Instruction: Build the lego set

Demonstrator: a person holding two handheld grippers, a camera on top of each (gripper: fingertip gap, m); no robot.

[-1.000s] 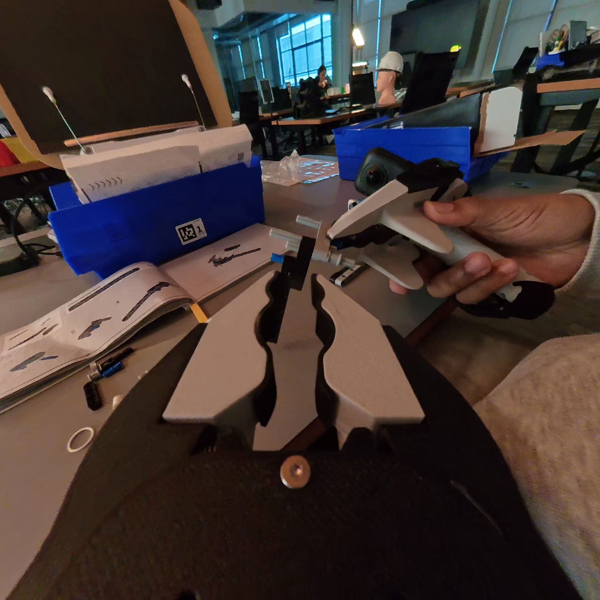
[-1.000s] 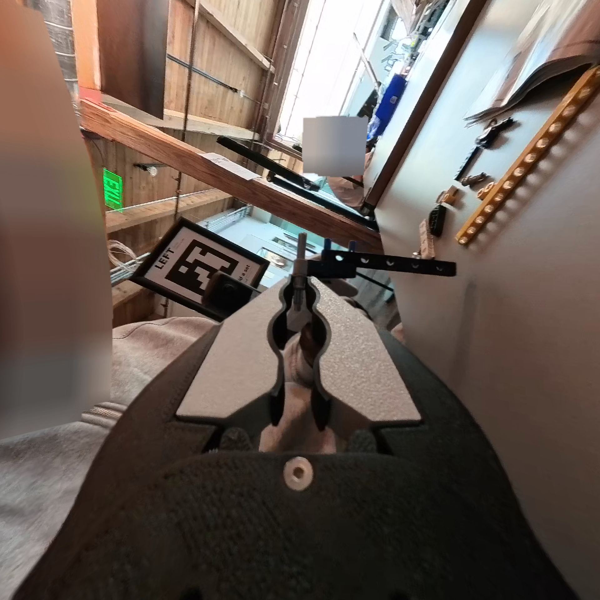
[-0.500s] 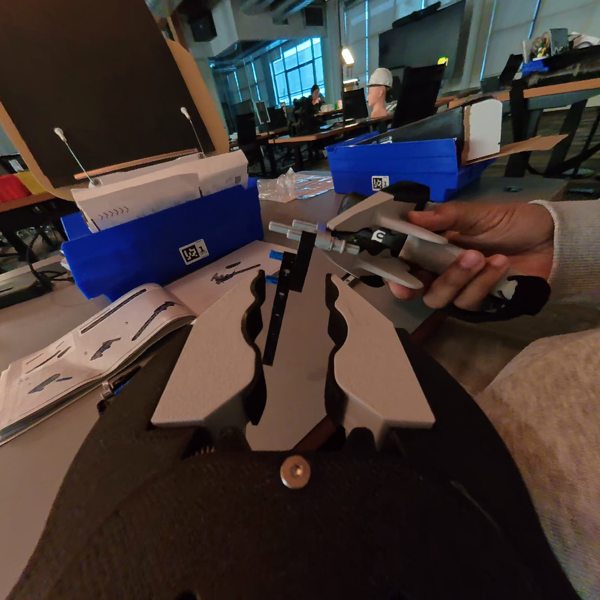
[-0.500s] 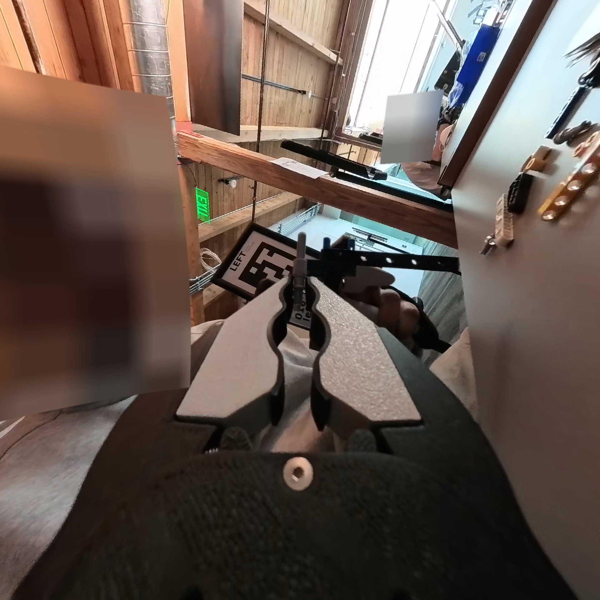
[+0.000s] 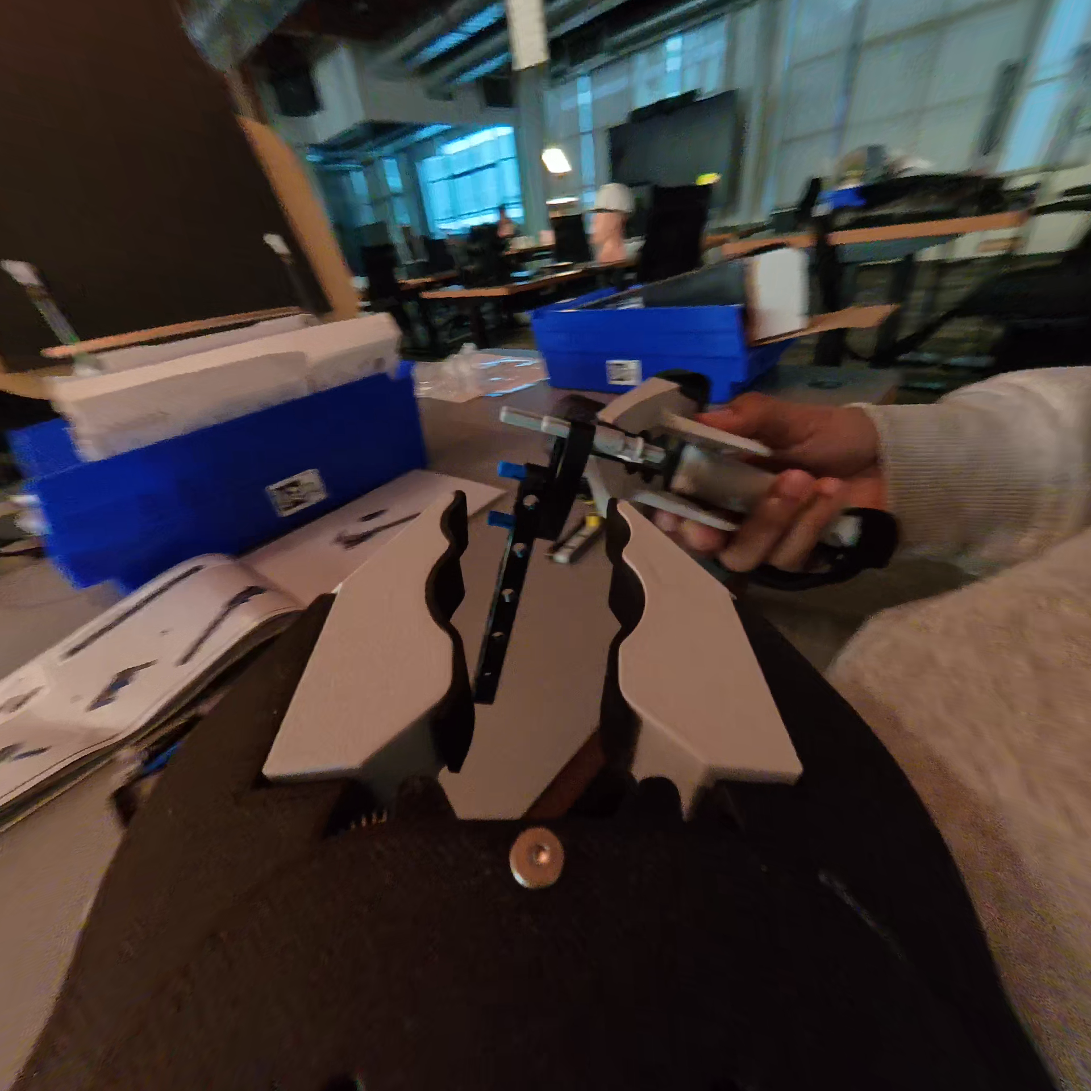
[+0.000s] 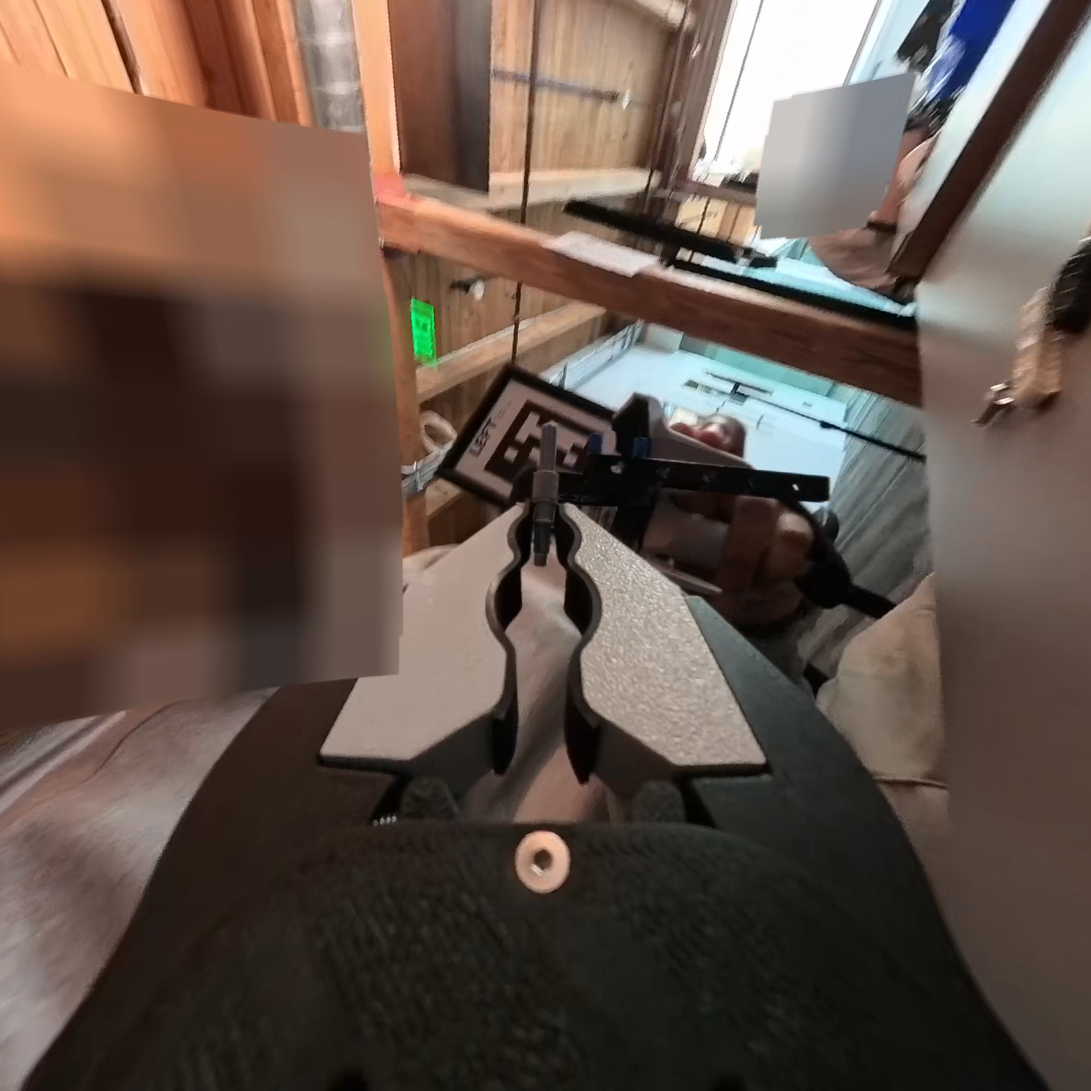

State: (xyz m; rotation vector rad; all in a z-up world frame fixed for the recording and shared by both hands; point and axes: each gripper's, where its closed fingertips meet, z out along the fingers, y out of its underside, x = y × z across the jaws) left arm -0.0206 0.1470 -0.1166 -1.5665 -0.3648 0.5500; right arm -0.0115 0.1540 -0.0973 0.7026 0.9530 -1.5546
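Note:
My left gripper (image 5: 534, 508) is open, its grey fingers (image 5: 378, 649) wide apart. A black holed beam (image 5: 513, 584) with blue pins (image 5: 510, 469) hangs in the gap between them. The beam sits on a grey axle (image 5: 543, 424). My right gripper (image 5: 637, 437), held by a hand, comes in from the right and is shut on that axle. In the right wrist view, my right gripper (image 6: 543, 516) pinches the axle (image 6: 546, 484) at its tips, and the beam (image 6: 708, 481) sticks out to the right. The left gripper's marker plate (image 6: 531, 437) shows just behind.
An open instruction booklet (image 5: 147, 637) lies on the grey table (image 5: 826, 614) at left, in front of a blue bin (image 5: 224, 472) holding white sheets. A second blue bin (image 5: 649, 342) stands farther back. Loose small parts (image 6: 1027, 366) lie on the table. Left and right tips are no more than a few centimetres apart.
My left gripper has opened and let go of the black beam. The right gripper still holds the axle with the beam on it and has swung it more upright.

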